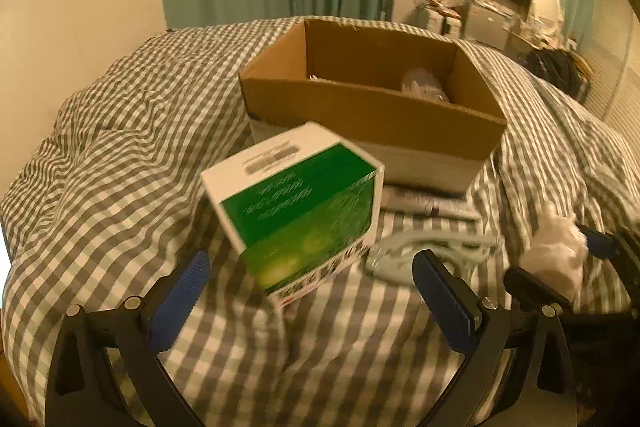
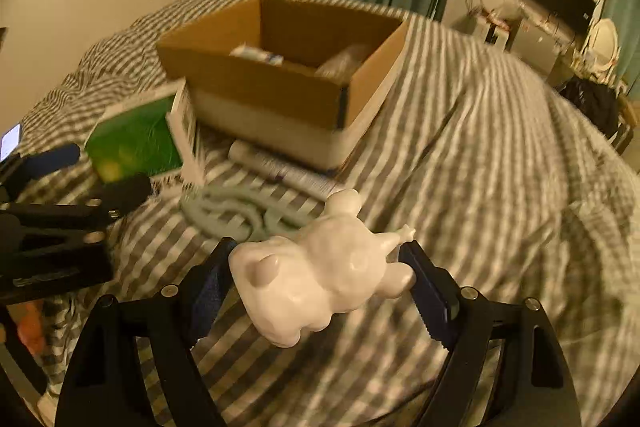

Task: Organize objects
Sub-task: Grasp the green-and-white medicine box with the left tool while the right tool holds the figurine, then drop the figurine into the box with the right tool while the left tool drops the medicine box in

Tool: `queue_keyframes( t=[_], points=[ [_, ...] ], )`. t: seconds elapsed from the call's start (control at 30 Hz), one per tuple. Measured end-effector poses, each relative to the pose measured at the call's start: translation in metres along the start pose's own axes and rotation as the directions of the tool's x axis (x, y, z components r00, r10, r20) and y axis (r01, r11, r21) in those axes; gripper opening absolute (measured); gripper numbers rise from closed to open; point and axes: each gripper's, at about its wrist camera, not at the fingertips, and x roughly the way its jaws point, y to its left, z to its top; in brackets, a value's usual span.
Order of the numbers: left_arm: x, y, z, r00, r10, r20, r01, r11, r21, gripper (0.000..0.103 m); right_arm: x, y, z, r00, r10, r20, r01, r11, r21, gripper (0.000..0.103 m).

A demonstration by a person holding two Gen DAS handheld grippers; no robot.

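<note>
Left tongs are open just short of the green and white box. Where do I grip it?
Take the green and white box across its two upright side faces, coming straight in from the near side with the left tongs. It sits tilted, one corner towards you, so turn the tongs to meet the flat faces, not that corner.

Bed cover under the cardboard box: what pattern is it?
Grey-and-white gingham check on the bed cover, clearest in the left wrist view.

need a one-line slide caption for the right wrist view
Right gripper holds a white animal figurine above the checked bedding, with the open cardboard box ahead.
</note>
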Motion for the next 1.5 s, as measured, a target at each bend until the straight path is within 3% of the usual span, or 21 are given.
queue_keyframes(
  t=[0.1, 0.2, 0.3, 0.57, 0.67, 0.77, 0.8, 0.9, 1.03, 1.27, 1.37, 1.5],
  points=[
    [0.01, -0.007, 0.009, 1.0, 0.026, -0.009, -0.026, 0.997, -0.068, 0.103, -0.001, -0.008, 0.012, 1.0, -0.023, 0.015, 0.023, 1.0, -0.012, 0.082],
    [0.025, -0.006, 0.016, 0.991, 0.132, -0.015, -0.132, 0.978, -0.161, 0.103, 0.002, -0.02, 0.014, 1.0, 0.013, 0.02, -0.014, 0.999, 0.039, 0.082],
    [0.042, -0.002, 0.018, 0.981, 0.186, -0.059, -0.194, 0.953, -0.234, 0.103, 0.012, -0.025, 0.007, 0.999, 0.042, 0.006, -0.042, 0.997, 0.062, 0.082],
    [0.083, 0.002, 0.031, 0.949, 0.306, -0.079, -0.316, 0.92, -0.232, 0.103, 0.029, -0.03, -0.002, 0.997, 0.078, -0.027, -0.075, 0.992, 0.099, 0.082],
    [0.087, 0.013, 0.031, 0.961, 0.267, -0.076, -0.278, 0.931, -0.236, 0.103, 0.029, -0.031, -0.003, 0.997, 0.074, -0.03, -0.071, 0.992, 0.106, 0.082],
    [0.081, 0.018, 0.029, 0.975, 0.215, -0.06, -0.223, 0.96, -0.167, 0.102, 0.025, -0.03, -0.004, 0.998, 0.066, -0.019, -0.063, 0.992, 0.105, 0.082],
    [0.077, 0.02, 0.029, 0.982, 0.18, -0.055, -0.186, 0.973, -0.135, 0.094, 0.022, -0.029, -0.004, 0.998, 0.06, -0.014, -0.059, 0.993, 0.101, 0.082],
    [0.063, 0.026, 0.024, 0.994, 0.099, -0.053, -0.103, 0.991, -0.088, 0.094, 0.014, -0.024, -0.002, 0.999, 0.045, 0.0, -0.045, 0.995, 0.092, 0.082],
    [0.035, 0.04, 0.016, 0.999, 0.038, -0.023, -0.04, 0.996, -0.08, 0.094, -0.007, -0.015, 0.005, 0.999, 0.04, 0.027, -0.042, 0.996, 0.081, 0.082],
    [-0.03, 0.044, 0.031, 0.996, -0.057, 0.071, 0.059, 0.998, -0.035, 0.094, -0.075, 0.006, 0.042, 0.984, 0.017, 0.176, -0.019, 1.0, 0.008, 0.082],
    [-0.055, 0.047, 0.056, 0.989, -0.089, 0.116, 0.093, 0.995, -0.029, 0.094, -0.111, 0.016, 0.066, 0.963, 0.028, 0.267, -0.019, 0.999, -0.038, 0.082],
    [-0.074, 0.049, 0.096, 0.972, -0.135, 0.191, 0.139, 0.99, -0.004, 0.094, -0.129, 0.014, 0.099, 0.943, 0.057, 0.329, -0.042, 0.998, -0.051, 0.082]
  ],
)
